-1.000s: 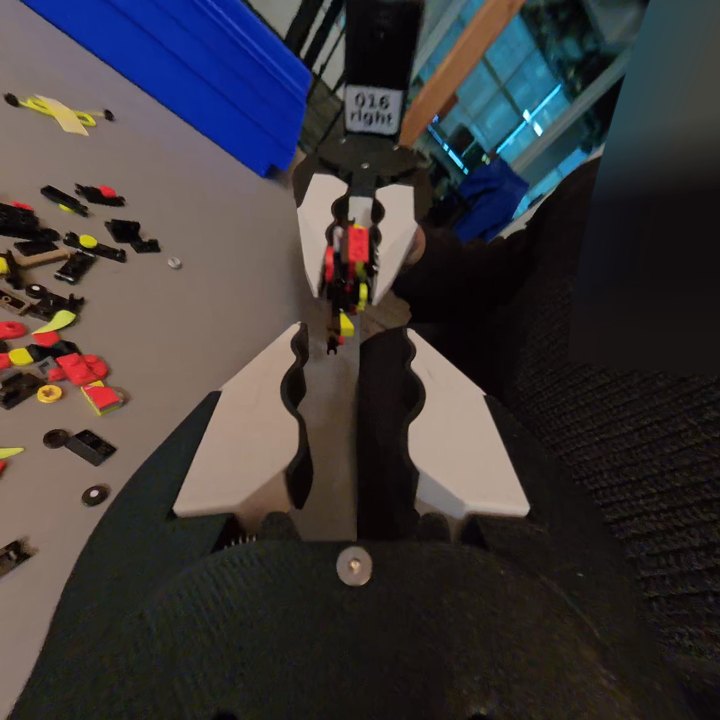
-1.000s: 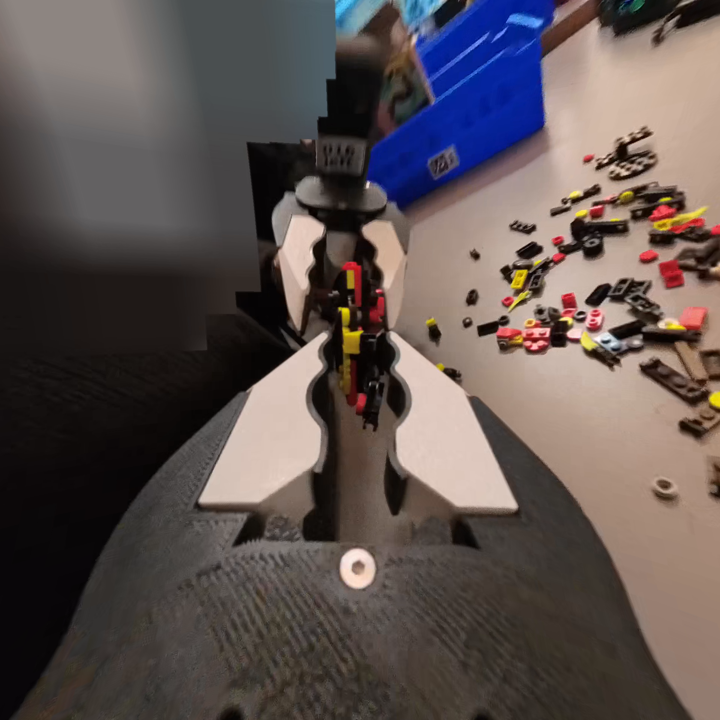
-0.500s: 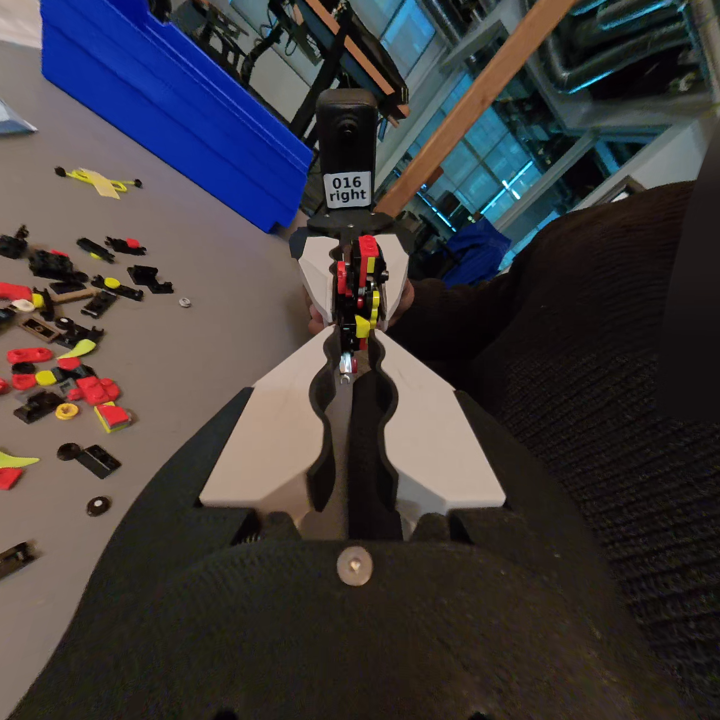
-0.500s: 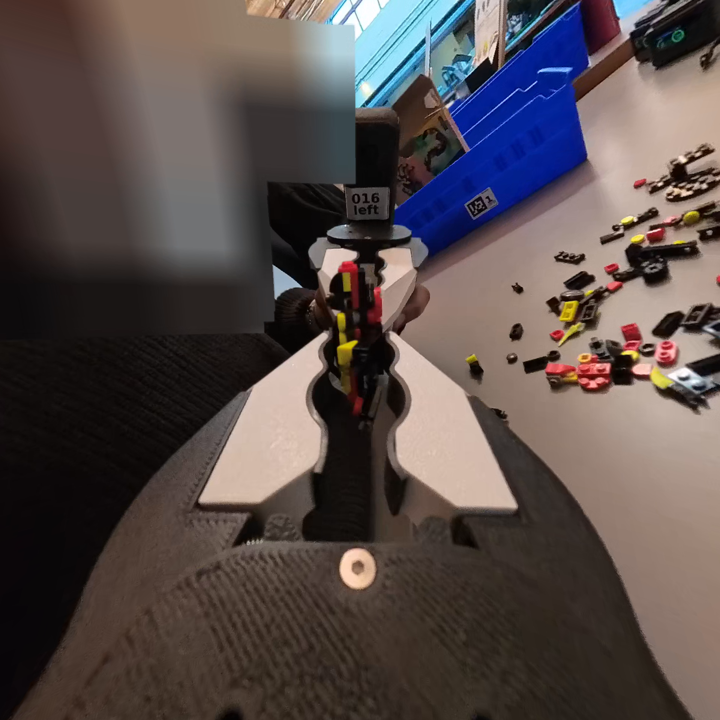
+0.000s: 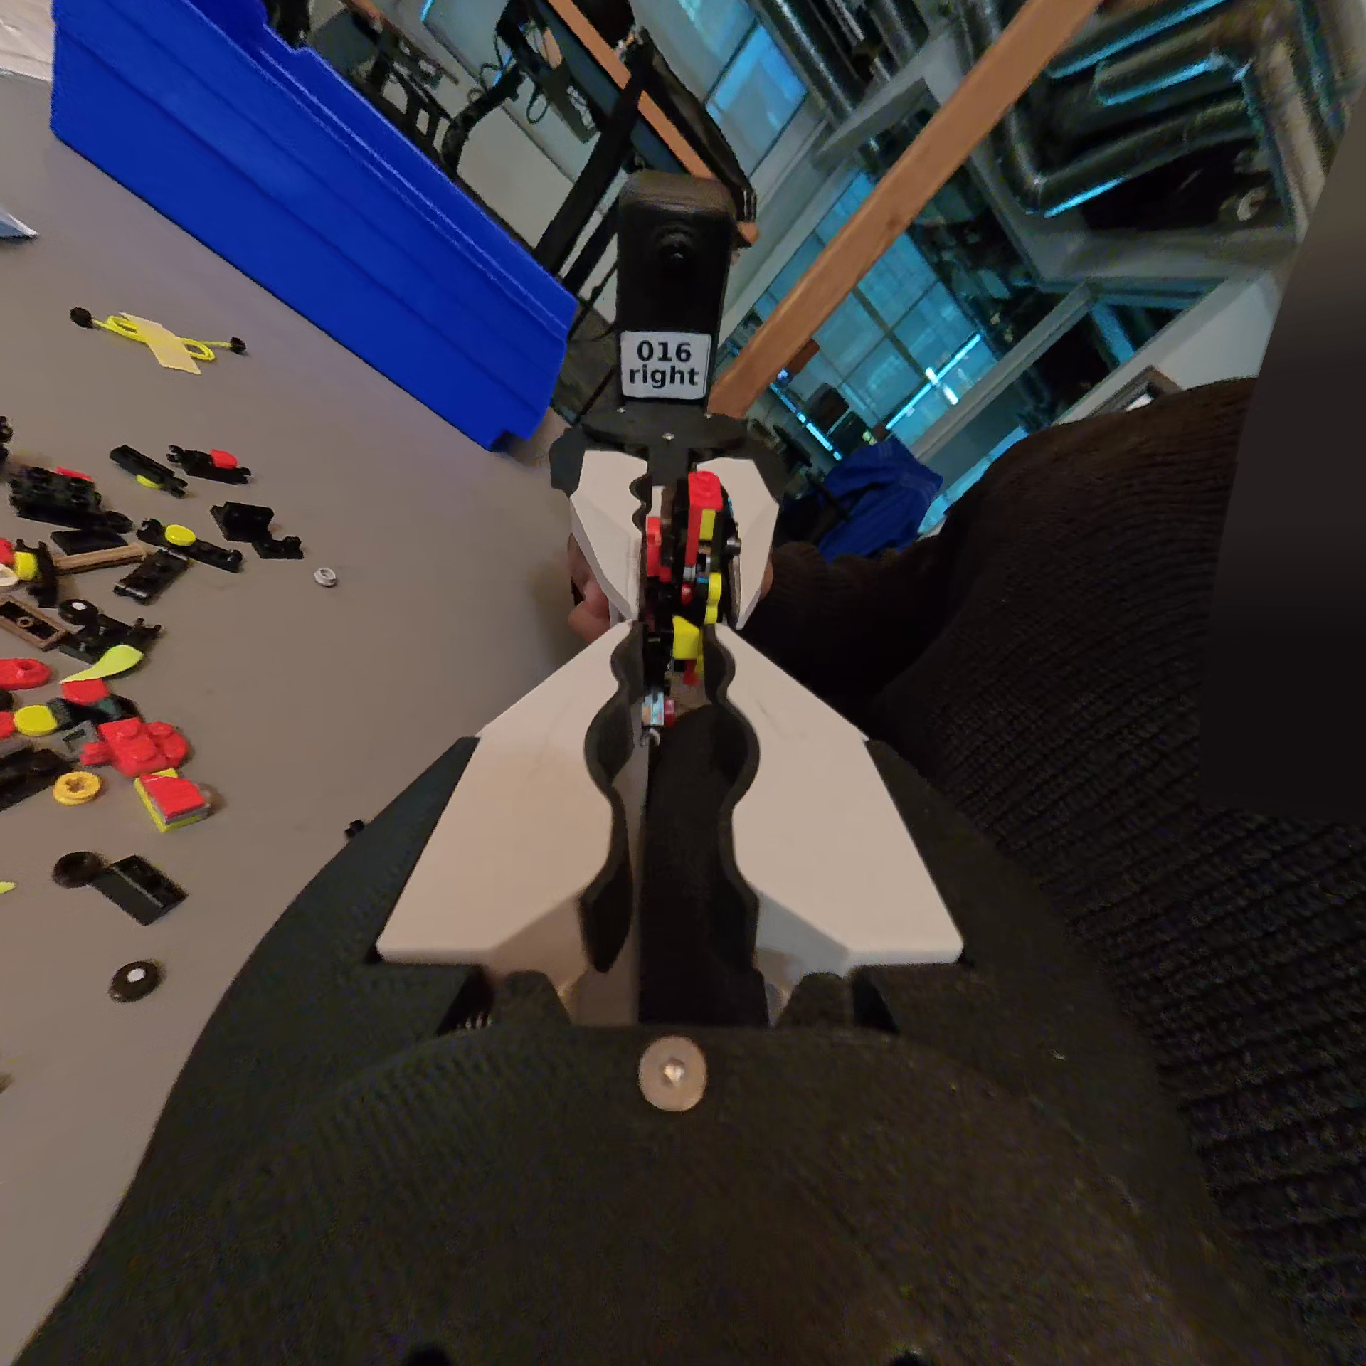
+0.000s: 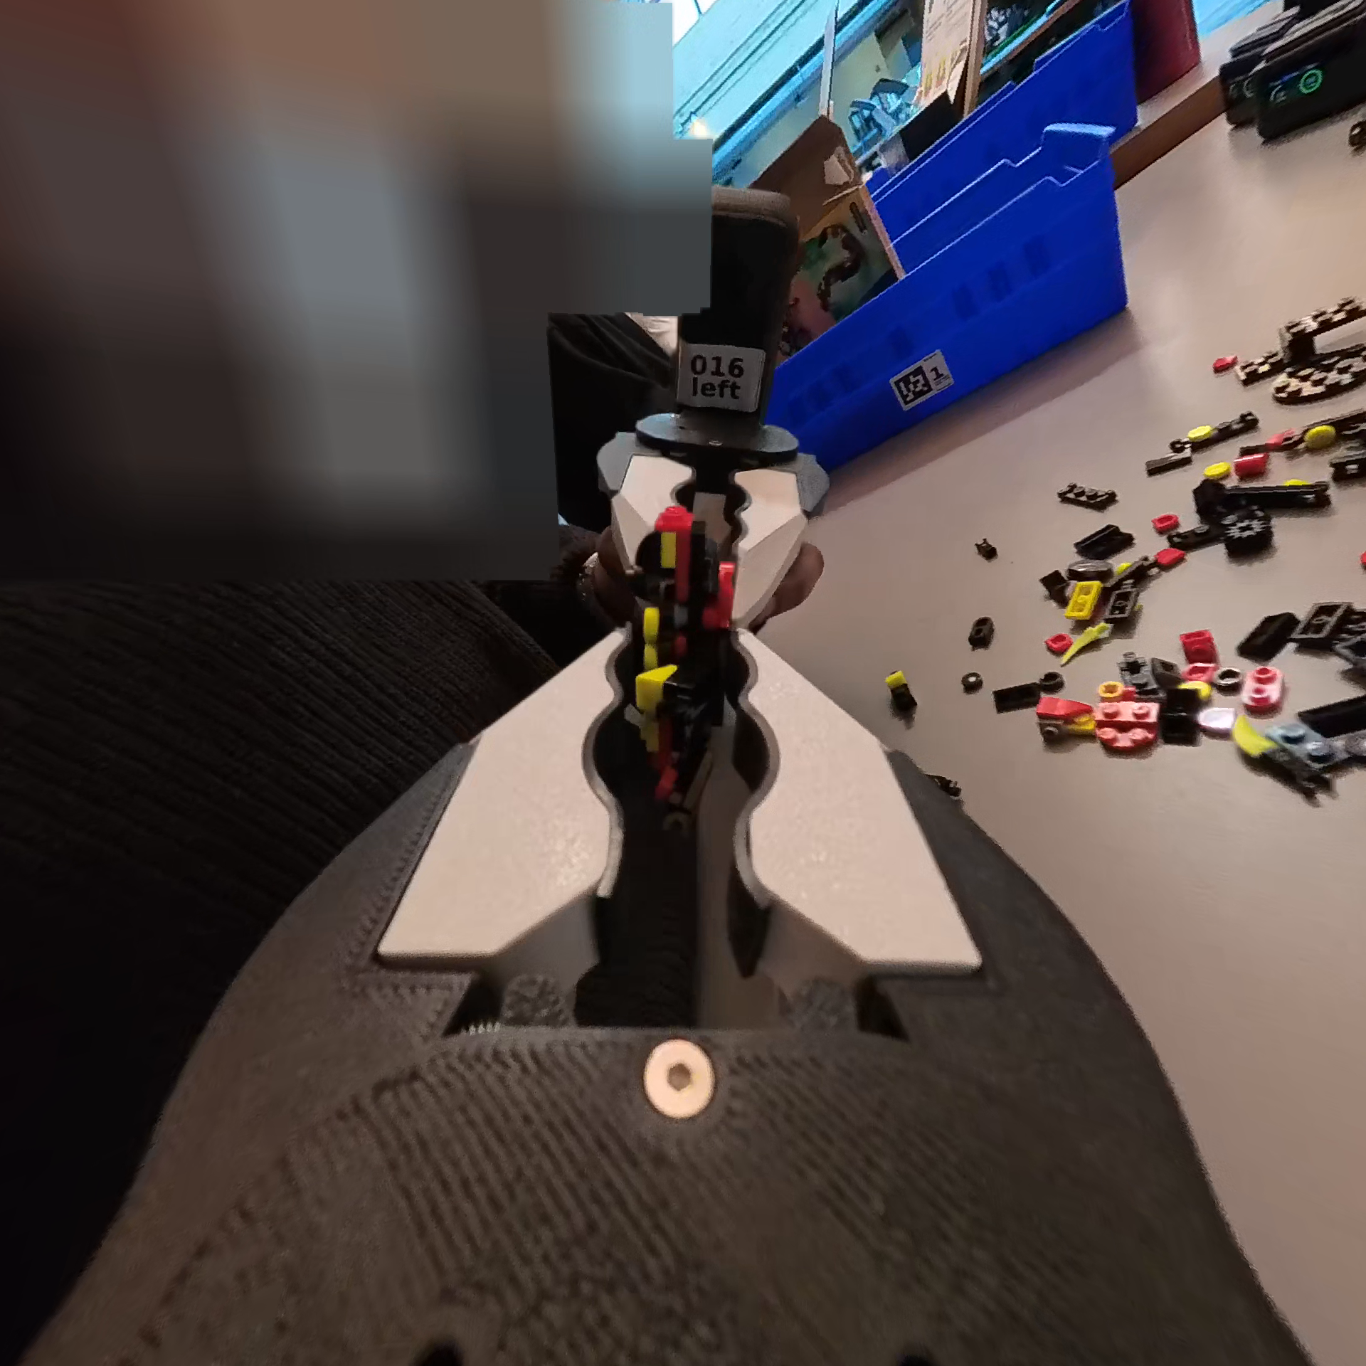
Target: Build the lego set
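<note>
**Fig.: Two-gripper hold on part-built lego assembly, held above table**

Left gripper (image 5: 669, 687) and right gripper (image 6: 684, 739) face each other tip to tip, w/ the lego assembly (image 5: 684, 584) (red, yellow, black) spanning both; each appears clenched on one end, jaws narrowed to the model's width. Assembly is off the grey table (image 5: 414, 628), near the person's dark sleeve (image 5: 1035, 665). Loose pieces (image 6: 1131, 709) lie scattered on the table; blue bin (image 6: 983, 318) beyond. Handling, est.: light, rigid plastic, but stud joints fragile under twist or pull. Best grip: flat plate faces at the thick mid-section, not the thin protruding tips.
</note>
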`<state>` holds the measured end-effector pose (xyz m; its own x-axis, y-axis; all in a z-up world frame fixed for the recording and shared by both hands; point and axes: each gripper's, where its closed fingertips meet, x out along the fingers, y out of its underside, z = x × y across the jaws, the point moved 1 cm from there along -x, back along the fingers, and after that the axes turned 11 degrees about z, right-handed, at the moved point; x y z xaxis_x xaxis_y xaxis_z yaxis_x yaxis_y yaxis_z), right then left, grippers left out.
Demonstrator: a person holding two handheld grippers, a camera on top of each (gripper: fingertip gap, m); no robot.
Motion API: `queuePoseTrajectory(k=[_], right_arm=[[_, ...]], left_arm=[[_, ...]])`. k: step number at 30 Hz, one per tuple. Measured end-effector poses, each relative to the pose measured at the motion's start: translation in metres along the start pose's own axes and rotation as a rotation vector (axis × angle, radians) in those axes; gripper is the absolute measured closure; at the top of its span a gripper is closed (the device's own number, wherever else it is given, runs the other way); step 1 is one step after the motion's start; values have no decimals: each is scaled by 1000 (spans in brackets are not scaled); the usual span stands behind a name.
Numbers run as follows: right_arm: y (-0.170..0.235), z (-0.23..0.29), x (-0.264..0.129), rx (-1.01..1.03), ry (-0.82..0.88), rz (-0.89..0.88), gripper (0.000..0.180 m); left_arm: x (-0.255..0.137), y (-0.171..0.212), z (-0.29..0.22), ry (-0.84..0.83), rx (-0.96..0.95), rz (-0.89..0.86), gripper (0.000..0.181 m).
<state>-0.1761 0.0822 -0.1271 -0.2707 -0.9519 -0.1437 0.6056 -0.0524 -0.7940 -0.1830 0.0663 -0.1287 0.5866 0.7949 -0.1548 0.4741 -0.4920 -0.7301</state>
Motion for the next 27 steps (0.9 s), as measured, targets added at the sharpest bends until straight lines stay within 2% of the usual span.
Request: queuePoseTrajectory(k=[5, 13, 16, 19, 24, 27], right_arm=[[1, -1, 1, -44, 54, 27, 158], [-16, -8, -8, -123, 234, -55, 158], [-17, -2, -8, -69, 148, -74, 158], [-16, 0, -8, 37, 18, -102, 158], [-20, 7, -10, 83, -85, -141, 159], [-23, 5, -14, 83, -65, -165, 159]], left_arm=[[1, 0, 2, -25, -6, 9, 171], [1, -12, 11, -252, 20, -102, 170], [0, -14, 4, -191, 34, -105, 171], [-2, -15, 1, -74, -48, -137, 171], [-1, -17, -6, -47, -23, -136, 170], [-4, -20, -7, -50, -21, -169, 174]])
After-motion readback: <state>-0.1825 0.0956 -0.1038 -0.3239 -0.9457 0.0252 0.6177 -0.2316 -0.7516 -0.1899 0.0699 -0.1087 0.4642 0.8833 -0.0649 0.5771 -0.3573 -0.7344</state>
